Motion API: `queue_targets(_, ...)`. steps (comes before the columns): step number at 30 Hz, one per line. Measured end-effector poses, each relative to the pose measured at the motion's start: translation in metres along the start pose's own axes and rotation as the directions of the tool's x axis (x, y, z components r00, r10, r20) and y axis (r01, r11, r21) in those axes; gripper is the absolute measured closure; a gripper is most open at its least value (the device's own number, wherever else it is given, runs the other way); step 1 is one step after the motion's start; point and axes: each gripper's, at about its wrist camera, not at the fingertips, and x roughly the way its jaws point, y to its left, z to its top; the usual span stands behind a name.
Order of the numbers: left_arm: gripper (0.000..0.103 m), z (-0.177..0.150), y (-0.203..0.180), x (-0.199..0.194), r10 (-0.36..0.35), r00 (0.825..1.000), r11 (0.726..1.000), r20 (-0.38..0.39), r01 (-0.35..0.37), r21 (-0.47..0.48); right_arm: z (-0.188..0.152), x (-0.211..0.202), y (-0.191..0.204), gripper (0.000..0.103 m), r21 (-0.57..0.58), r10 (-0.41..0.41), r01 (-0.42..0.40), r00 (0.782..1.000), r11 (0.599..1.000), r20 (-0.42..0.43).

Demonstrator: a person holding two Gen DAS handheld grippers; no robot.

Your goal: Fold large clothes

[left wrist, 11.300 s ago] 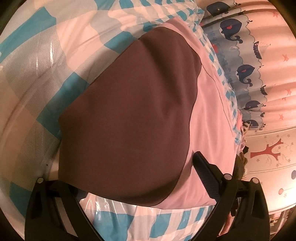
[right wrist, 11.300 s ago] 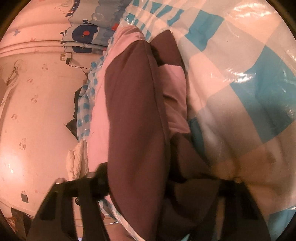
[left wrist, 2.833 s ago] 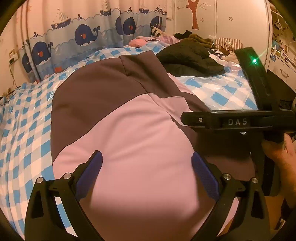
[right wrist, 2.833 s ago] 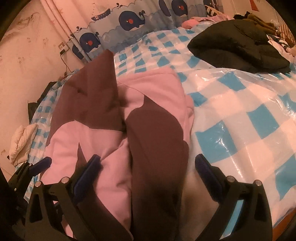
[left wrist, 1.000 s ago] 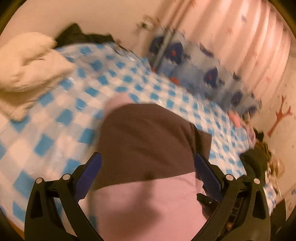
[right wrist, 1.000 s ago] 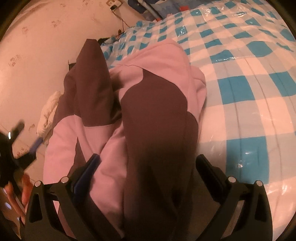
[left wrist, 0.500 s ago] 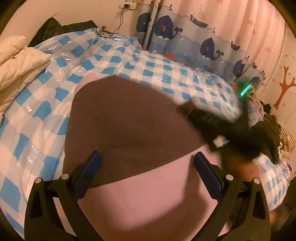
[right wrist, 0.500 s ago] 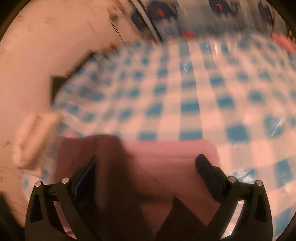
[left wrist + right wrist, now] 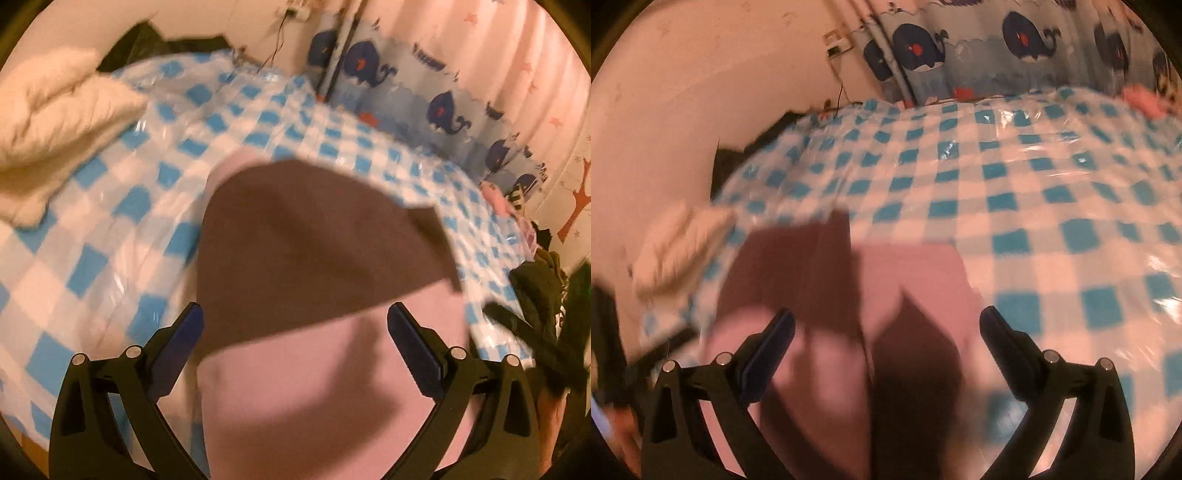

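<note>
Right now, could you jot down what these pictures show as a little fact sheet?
Garment: pink and brown top, lying partly folded on the bed
Surface: blue-and-white checked cover under clear plastic
Left tongs: open, holding nothing
Right tongs: open, holding nothing
Nearby: cream bundle, dark clothes
Background: whale curtain

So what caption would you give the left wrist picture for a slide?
Open left gripper above a folded pink-and-brown garment on a blue checked bed cover.
</note>
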Motion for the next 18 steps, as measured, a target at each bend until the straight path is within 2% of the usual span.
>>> queue_targets(1,0.007,-0.007,0.0,0.007,0.001,1.0,1.0,-0.015,-0.001,0.001,-0.02,0.019,-0.003,0.007,-0.028,-0.056,0.054,0.996,0.998,-0.075)
queue_targets(2,0.007,-0.009,0.001,0.011,0.0,1.0,1.0,-0.017,0.0,0.001,-0.036,0.036,-0.009,0.007,-0.028,-0.063,0.06,0.993,0.998,-0.105)
queue_targets(4,0.007,-0.012,-0.005,0.013,0.001,1.0,1.0,-0.016,-0.001,0.009,-0.054,0.051,-0.033,0.007,0.093,0.012,-0.001,0.993,0.996,-0.119)
queue_targets(5,0.007,-0.012,-0.011,0.01,0.032,0.999,0.999,-0.012,-0.032,0.024,-0.056,0.055,-0.049,0.007,0.194,0.082,-0.054,0.986,0.98,-0.143)
queue_targets(6,0.007,-0.012,-0.014,0.005,0.045,0.999,0.998,-0.006,-0.045,0.039,-0.054,0.054,-0.054,0.007,0.227,0.098,-0.062,0.983,0.972,-0.153)
queue_targets(9,0.007,-0.015,-0.028,-0.022,0.074,0.997,0.991,0.033,-0.078,0.106,-0.043,0.023,-0.047,0.007,0.175,0.047,-0.024,0.99,0.984,-0.13)
queue_targets(11,0.007,-0.019,-0.036,-0.043,0.111,0.992,0.982,0.063,-0.119,0.145,-0.038,-0.008,-0.041,0.007,0.139,0.018,-0.008,0.997,0.99,-0.073)
queue_targets(14,0.007,-0.025,-0.041,-0.067,0.145,0.986,0.976,0.077,-0.156,0.15,-0.036,-0.059,-0.025,0.007,0.085,-0.021,0.02,1.0,0.996,0.014)
queue_targets(18,0.007,-0.035,-0.048,-0.094,0.174,0.982,0.972,0.077,-0.184,0.146,-0.042,-0.105,0.002,0.007,0.032,-0.036,0.034,0.998,0.999,0.056)
